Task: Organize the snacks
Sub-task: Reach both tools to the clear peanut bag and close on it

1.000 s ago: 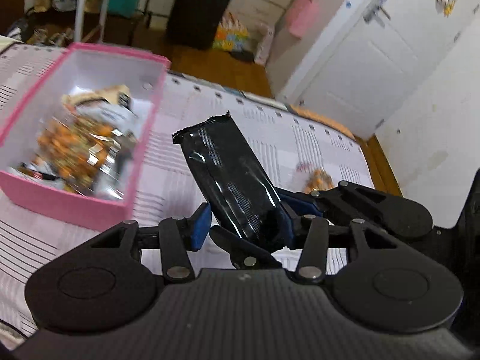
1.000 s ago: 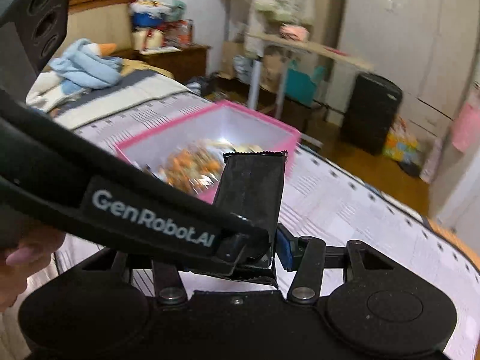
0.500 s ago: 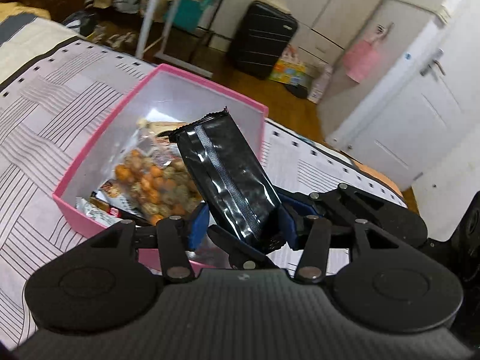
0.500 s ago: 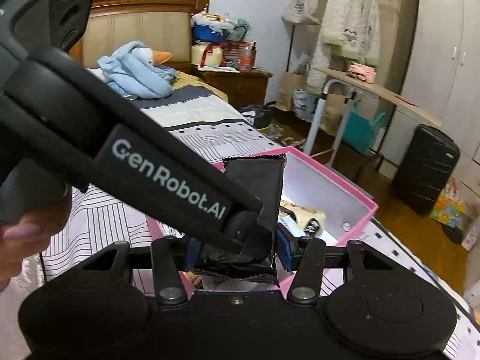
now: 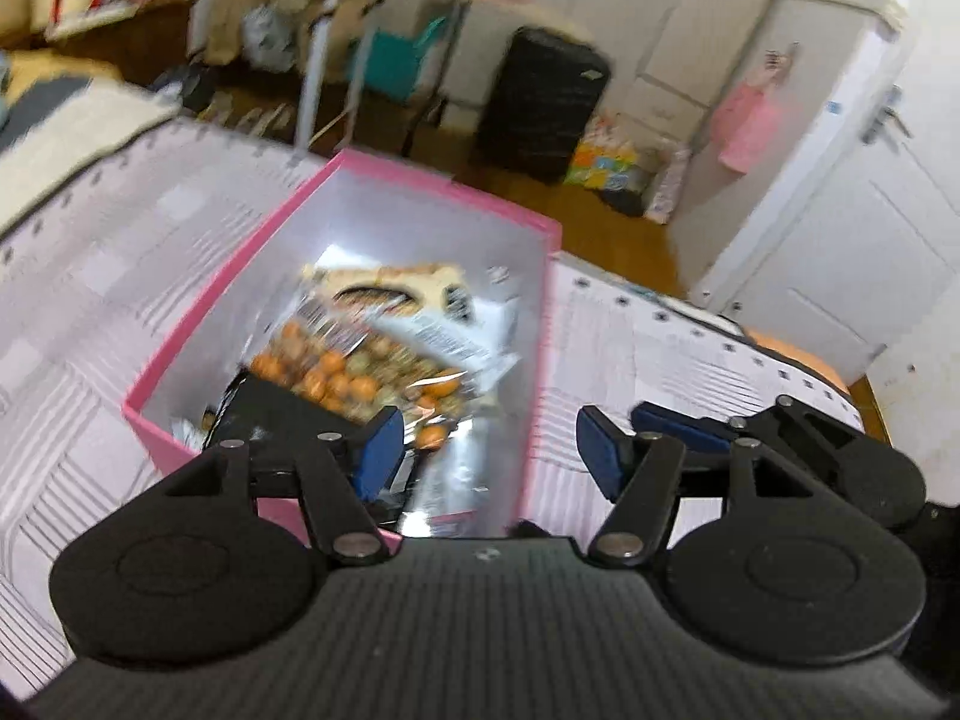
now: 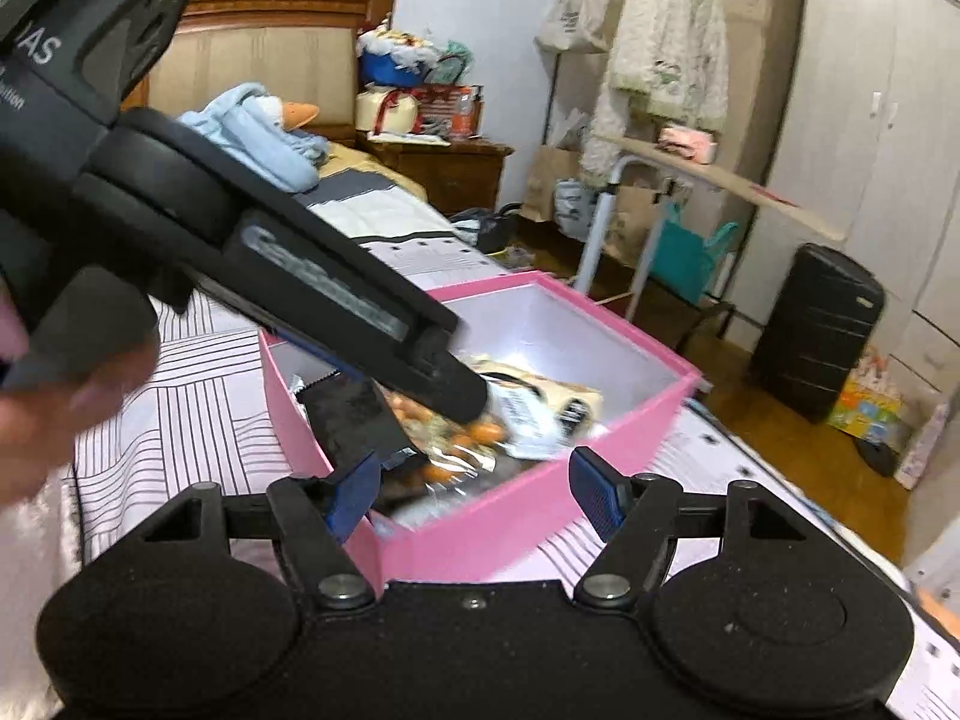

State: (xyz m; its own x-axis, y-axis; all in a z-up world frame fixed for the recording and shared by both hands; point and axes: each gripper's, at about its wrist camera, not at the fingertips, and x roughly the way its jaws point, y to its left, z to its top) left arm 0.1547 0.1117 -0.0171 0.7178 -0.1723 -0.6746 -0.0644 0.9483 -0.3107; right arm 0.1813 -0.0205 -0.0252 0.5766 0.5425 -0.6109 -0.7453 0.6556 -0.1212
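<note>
Both sets of jaws stand wide with nothing between them: left gripper [image 5: 487, 441], right gripper [image 6: 474, 486]. The black packet [image 6: 354, 420] lies tilted inside the pink box [image 6: 516, 516] among other snacks [image 5: 354, 372], on the bed [image 5: 90, 276].

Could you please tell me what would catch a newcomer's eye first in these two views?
The open pink cardboard box on the striped bedspread stands out first, with a clear bag of orange snacks inside. Next comes the black foil snack packet leaning at the box's near corner. Both the left gripper and the right gripper hover over the box with fingers spread and empty.
</note>
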